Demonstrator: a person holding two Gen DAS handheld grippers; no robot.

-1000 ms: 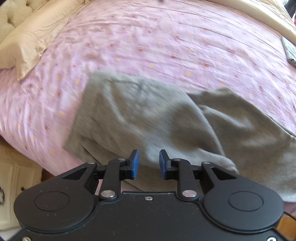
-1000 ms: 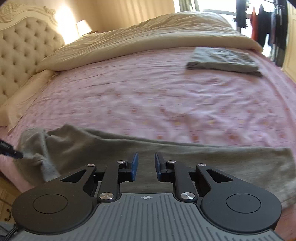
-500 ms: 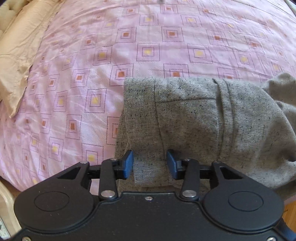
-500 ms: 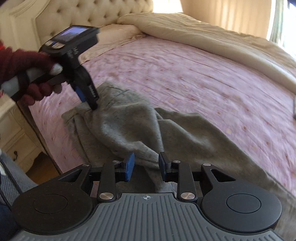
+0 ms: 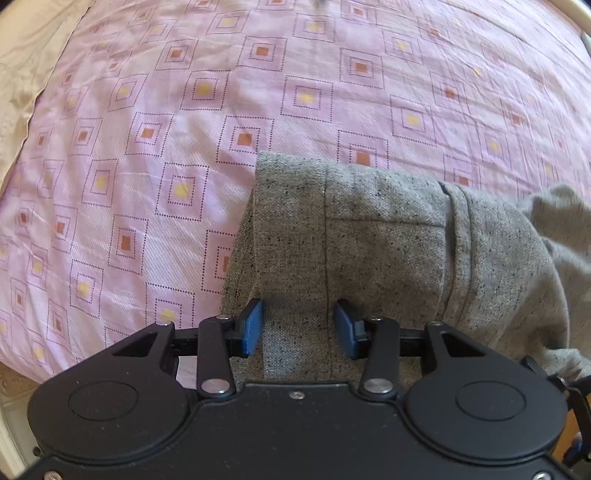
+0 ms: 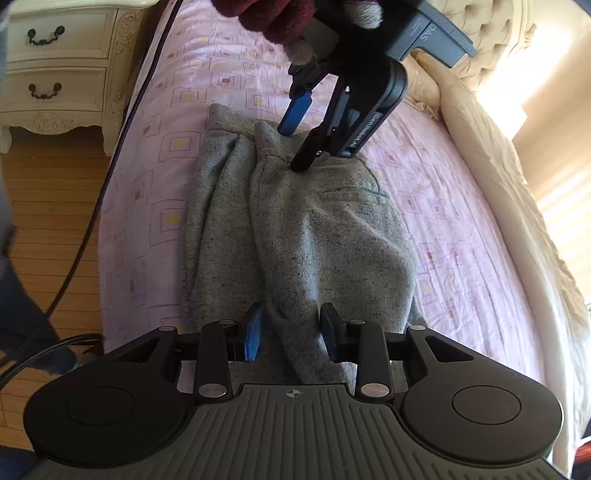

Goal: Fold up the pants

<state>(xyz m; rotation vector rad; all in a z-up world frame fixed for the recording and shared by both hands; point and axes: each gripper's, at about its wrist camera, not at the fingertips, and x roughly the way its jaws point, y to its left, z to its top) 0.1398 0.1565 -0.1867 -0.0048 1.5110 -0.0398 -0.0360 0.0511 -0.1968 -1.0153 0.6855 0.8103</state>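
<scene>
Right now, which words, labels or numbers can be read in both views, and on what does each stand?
"DAS": on the grey plastic housing atop the black left gripper, whose jaws have just been opening, with the grey fabric pants between them.
White lettering on that gripper's side: too blurred to read.
Nothing else legible.

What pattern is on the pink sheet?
Dotted squares with yellow or reddish centres on the bed sheet; clearest in the left wrist view.
</scene>
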